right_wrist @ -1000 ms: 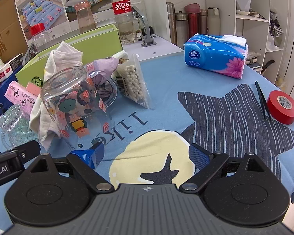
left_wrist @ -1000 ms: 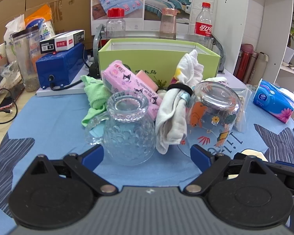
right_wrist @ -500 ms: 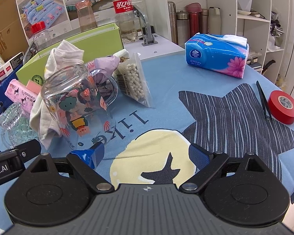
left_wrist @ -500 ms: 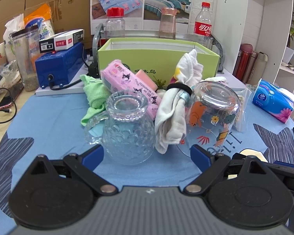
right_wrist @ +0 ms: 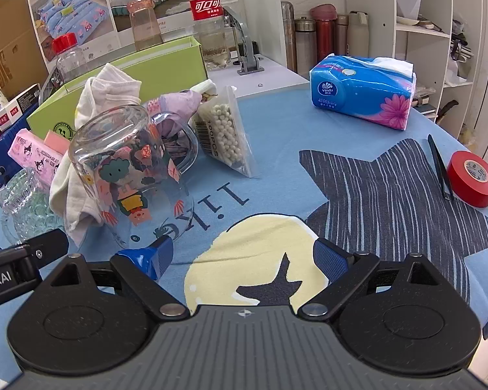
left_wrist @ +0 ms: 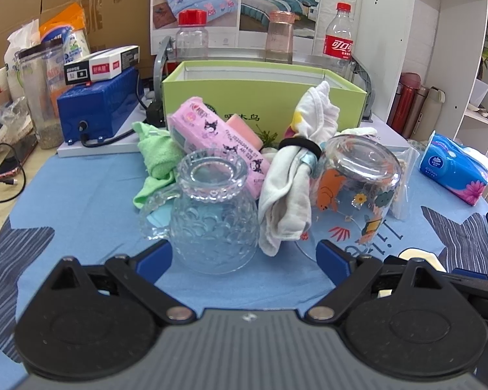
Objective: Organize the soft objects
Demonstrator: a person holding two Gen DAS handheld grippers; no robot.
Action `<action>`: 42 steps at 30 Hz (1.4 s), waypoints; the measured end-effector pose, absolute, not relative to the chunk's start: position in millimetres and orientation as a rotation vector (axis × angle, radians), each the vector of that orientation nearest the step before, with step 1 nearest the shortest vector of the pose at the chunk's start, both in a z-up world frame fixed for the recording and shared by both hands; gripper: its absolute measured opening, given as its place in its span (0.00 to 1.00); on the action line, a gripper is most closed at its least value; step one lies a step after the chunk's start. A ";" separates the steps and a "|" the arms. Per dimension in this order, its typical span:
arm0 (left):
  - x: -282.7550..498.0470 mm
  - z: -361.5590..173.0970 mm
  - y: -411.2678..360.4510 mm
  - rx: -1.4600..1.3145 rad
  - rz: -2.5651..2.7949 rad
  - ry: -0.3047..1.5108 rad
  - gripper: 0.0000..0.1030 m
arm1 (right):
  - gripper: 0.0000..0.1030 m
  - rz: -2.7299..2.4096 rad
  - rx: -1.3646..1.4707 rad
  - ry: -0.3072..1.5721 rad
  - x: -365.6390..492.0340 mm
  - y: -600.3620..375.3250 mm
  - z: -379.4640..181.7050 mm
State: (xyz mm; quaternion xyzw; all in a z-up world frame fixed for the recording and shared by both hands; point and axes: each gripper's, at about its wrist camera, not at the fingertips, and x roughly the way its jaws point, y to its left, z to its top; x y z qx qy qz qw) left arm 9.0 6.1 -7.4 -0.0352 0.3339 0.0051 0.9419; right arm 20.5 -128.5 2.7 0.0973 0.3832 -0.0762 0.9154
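Low in the left wrist view, the left gripper (left_wrist: 244,256) hangs with fingers wide apart and empty, just in front of an upturned textured glass jug (left_wrist: 213,214) at frame centre. Right of the jug, a white cloth (left_wrist: 292,182) bound by a black band leans against an inverted painted glass (left_wrist: 354,191); a green cloth (left_wrist: 156,159) and pink tissue pack (left_wrist: 218,143) lie behind, before the green box (left_wrist: 263,100). In the right wrist view the right gripper (right_wrist: 240,256) is likewise spread, empty, low over the blue desk (right_wrist: 276,169).

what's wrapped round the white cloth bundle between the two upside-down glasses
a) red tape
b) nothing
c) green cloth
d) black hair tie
d: a black hair tie rings the white cloth bundle near its middle, where it leans between the two glasses.
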 end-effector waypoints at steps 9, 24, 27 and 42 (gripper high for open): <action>6.2 25.8 42.3 -0.021 0.022 0.658 0.88 | 0.78 -0.123 0.207 0.793 21.1 -134.4 15.0; 161.2 50.2 77.8 -0.067 -0.178 0.809 0.88 | 0.78 -0.151 0.263 0.678 55.9 -186.1 58.3; 179.7 38.0 56.9 0.025 -0.245 0.869 0.88 | 0.78 -0.155 0.258 0.719 67.5 -187.4 47.1; 155.5 -3.9 191.8 -0.163 -0.002 0.978 0.88 | 0.78 -0.125 0.214 0.722 101.8 -186.5 59.3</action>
